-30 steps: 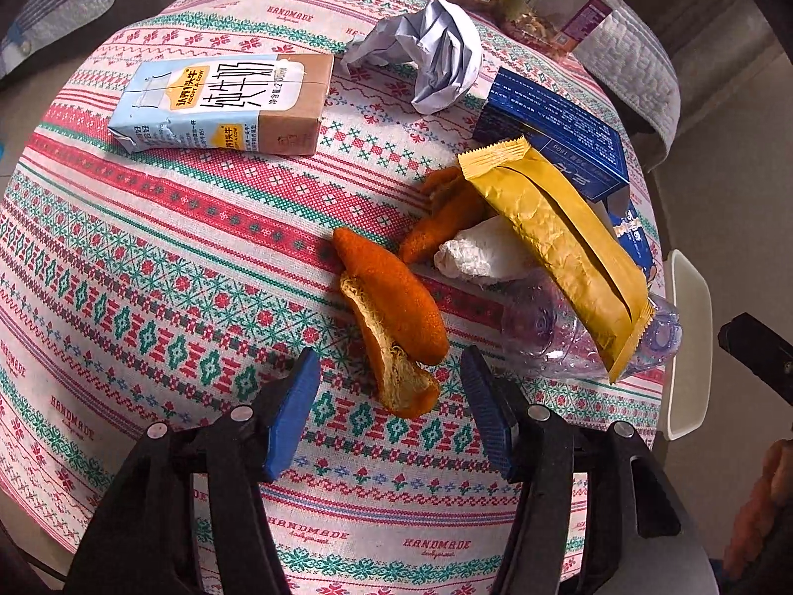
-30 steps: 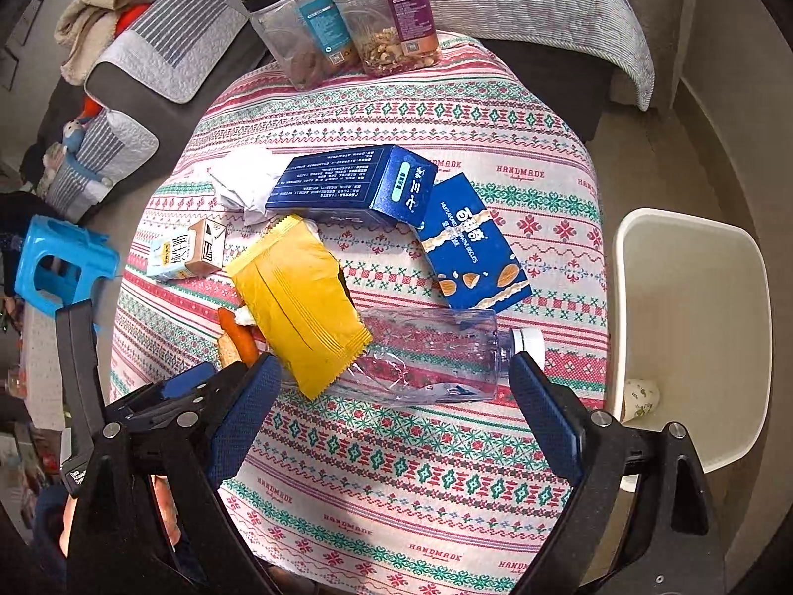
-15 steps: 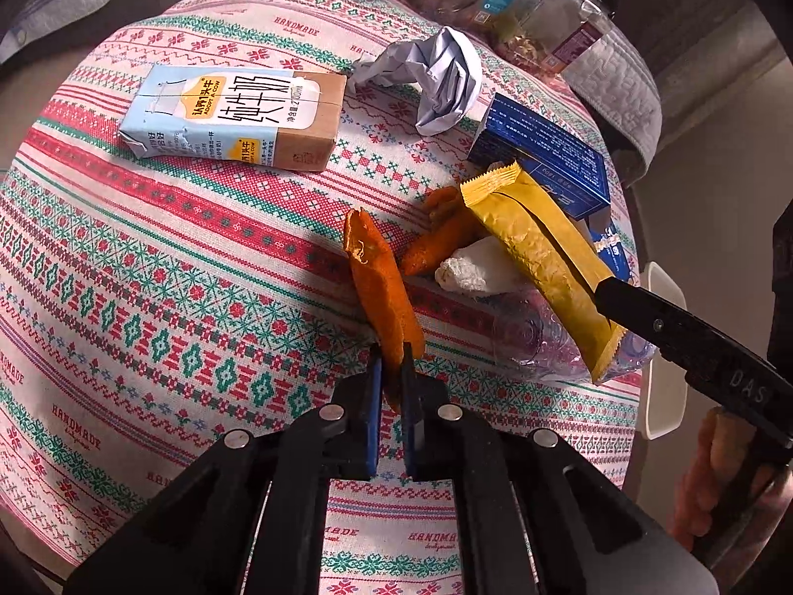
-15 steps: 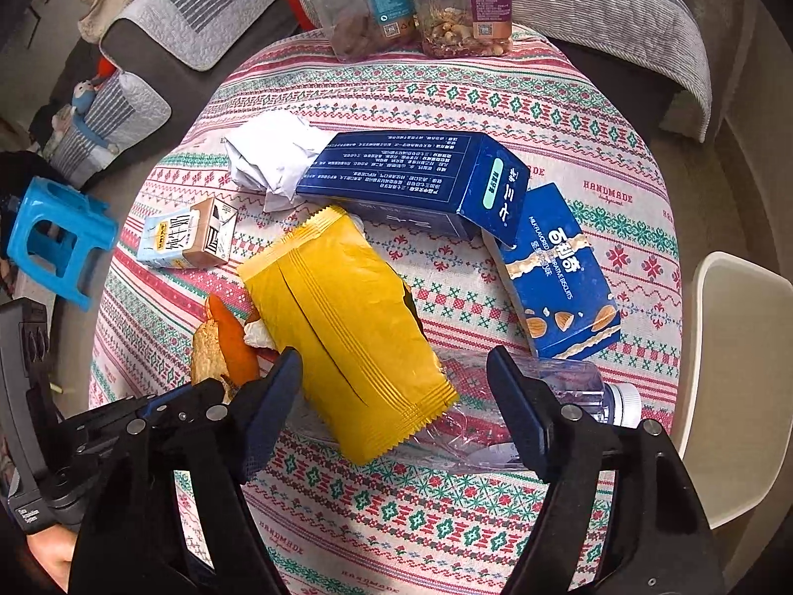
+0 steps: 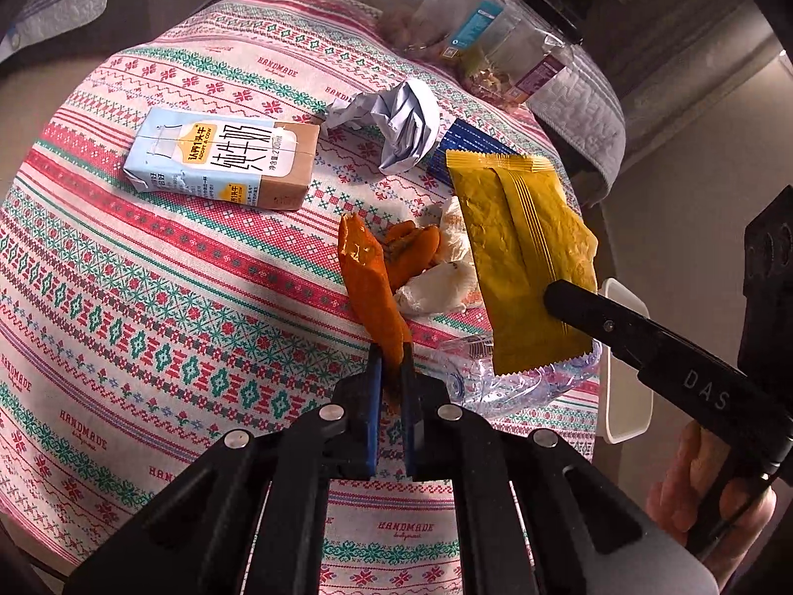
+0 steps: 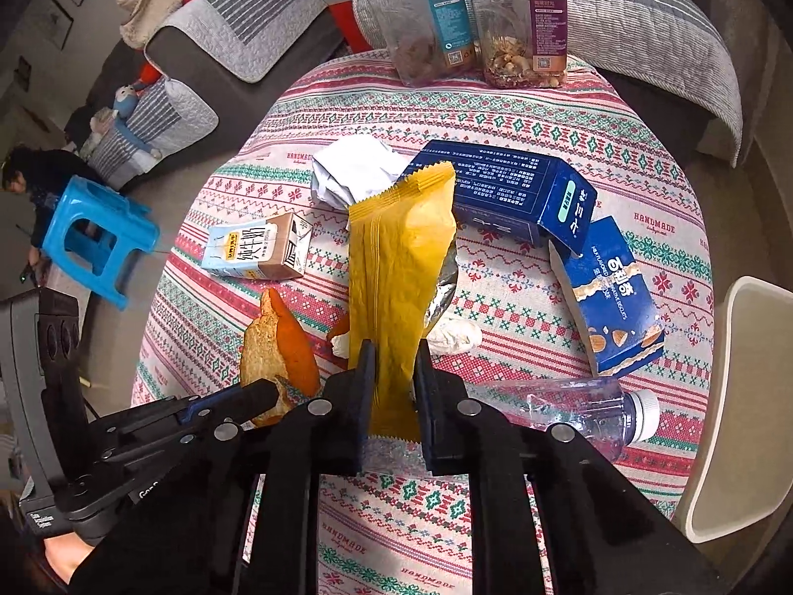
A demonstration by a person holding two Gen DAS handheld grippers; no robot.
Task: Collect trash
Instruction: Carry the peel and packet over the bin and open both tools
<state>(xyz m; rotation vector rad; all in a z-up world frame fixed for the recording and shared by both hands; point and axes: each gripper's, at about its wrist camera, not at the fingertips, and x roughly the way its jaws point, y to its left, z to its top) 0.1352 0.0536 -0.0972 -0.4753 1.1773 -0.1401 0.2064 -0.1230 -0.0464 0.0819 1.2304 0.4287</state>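
Milk carton (image 6: 257, 252): lying flat on the tablecloth (image 6: 520, 119), far left of the pile, untouched.
Left gripper (image 5: 391, 372): I've got it clamped tight on the near end of the orange peel (image 5: 369, 282), which sticks up off the cloth.
Right gripper (image 6: 394, 362): pinching the bottom of the yellow wrapper (image 6: 396, 267), raised over the tissue (image 6: 453, 334).
Plastic bottle (image 6: 580, 409): on its side just right of my fingers.
Blue boxes (image 6: 515, 193): behind it.
White bin (image 6: 733, 396): off the right edge.
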